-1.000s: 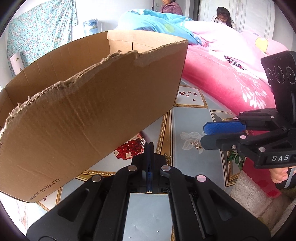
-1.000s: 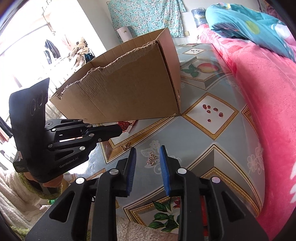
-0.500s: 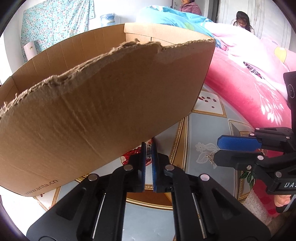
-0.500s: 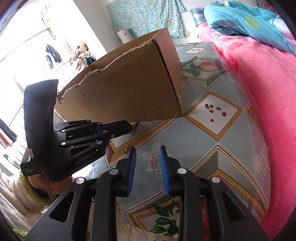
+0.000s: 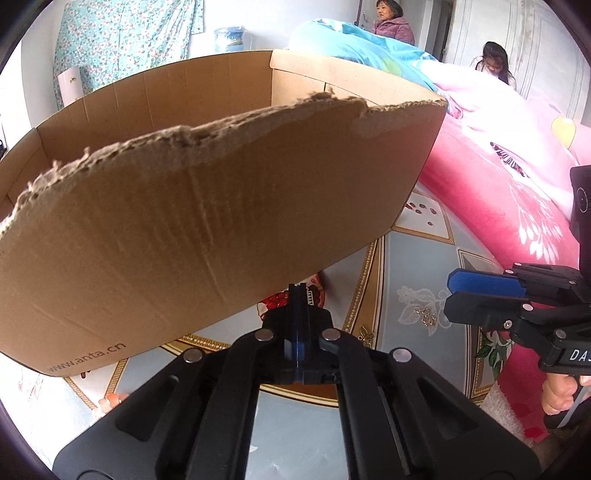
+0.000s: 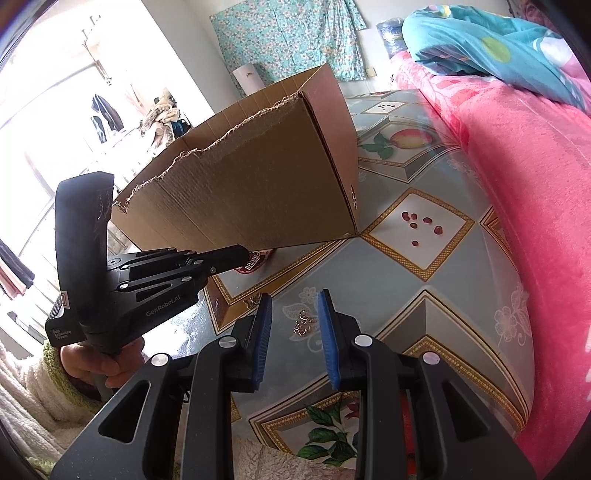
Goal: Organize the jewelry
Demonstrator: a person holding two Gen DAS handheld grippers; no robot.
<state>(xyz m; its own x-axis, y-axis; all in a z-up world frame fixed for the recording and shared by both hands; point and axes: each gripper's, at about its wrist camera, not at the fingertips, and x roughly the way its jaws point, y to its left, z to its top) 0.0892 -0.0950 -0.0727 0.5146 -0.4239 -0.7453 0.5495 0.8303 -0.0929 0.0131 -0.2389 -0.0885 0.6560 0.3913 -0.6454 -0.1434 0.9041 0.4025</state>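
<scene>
Silver piece [image 6: 253, 262], small, with a row of short bars: it is sitting pinched at the very tip of the left gripper [image 6: 245, 258], part of it sticking out past the fingertips. The left jaws have just been closing and are now pressing together on it, no gap showing. In the left wrist view the same piece is showing just beside the closed tips, over a pomegranate print and right in front of the lower edge of the cardboard box [image 5: 221, 221].

Gold cluster [image 6: 303, 323], a small heap of ring-like pieces, type too small to tell: it is lying on the patterned surface [image 6: 406, 325], framed in the gap of the right gripper [image 6: 294, 297]. The right fingers are standing narrowly apart, blue pads [image 6: 264, 332] facing each other with nothing gripped between them. Whether the tips are touching the surface cannot be told. A single gold piece [image 6: 253, 301] is lying just left of the cluster, apart from it.

The two grippers are pointing toward each other's side, tips near but not touching. A hand [image 6: 103, 365] in a fleecy sleeve is holding the left gripper's handle.

The box is standing open-topped on the surface, its near wall torn ragged along the top edge. A pink blanket [image 6: 517, 166] is bordering the surface on the right, with a teal duvet [image 6: 498, 48] lying on it farther back. Two people [image 5: 391, 22] are sitting in the background
</scene>
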